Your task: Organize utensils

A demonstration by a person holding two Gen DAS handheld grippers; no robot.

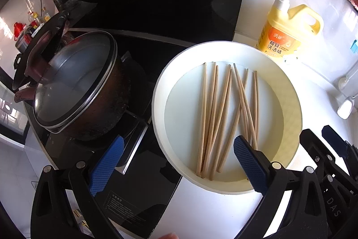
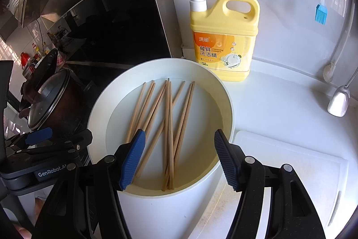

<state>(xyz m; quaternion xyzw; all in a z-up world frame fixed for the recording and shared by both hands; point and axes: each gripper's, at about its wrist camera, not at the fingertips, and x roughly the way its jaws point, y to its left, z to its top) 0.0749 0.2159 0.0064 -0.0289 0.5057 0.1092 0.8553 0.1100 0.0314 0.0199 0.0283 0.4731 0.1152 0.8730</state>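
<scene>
Several wooden chopsticks [image 1: 212,118] lie loosely crossed in a round white basin [image 1: 161,73] on the white counter. They also show in the right wrist view [image 2: 169,127], in the same basin [image 2: 226,91]. My left gripper [image 1: 179,142] is open and empty, its right finger over the basin's near part and its left finger over the stove. My right gripper [image 2: 179,138] is open and empty, just above the near ends of the chopsticks. The right gripper [image 1: 331,145] shows at the right edge of the left wrist view, and the left gripper [image 2: 40,138] at the left of the right wrist view.
A dark pot with a glass lid [image 1: 76,82] stands on the black stove [image 1: 143,171] left of the basin. A yellow dish-soap pump bottle [image 2: 223,37] stands behind the basin. A white cutting board [image 2: 290,171] lies to the right. A blue brush [image 2: 321,12] hangs on the wall.
</scene>
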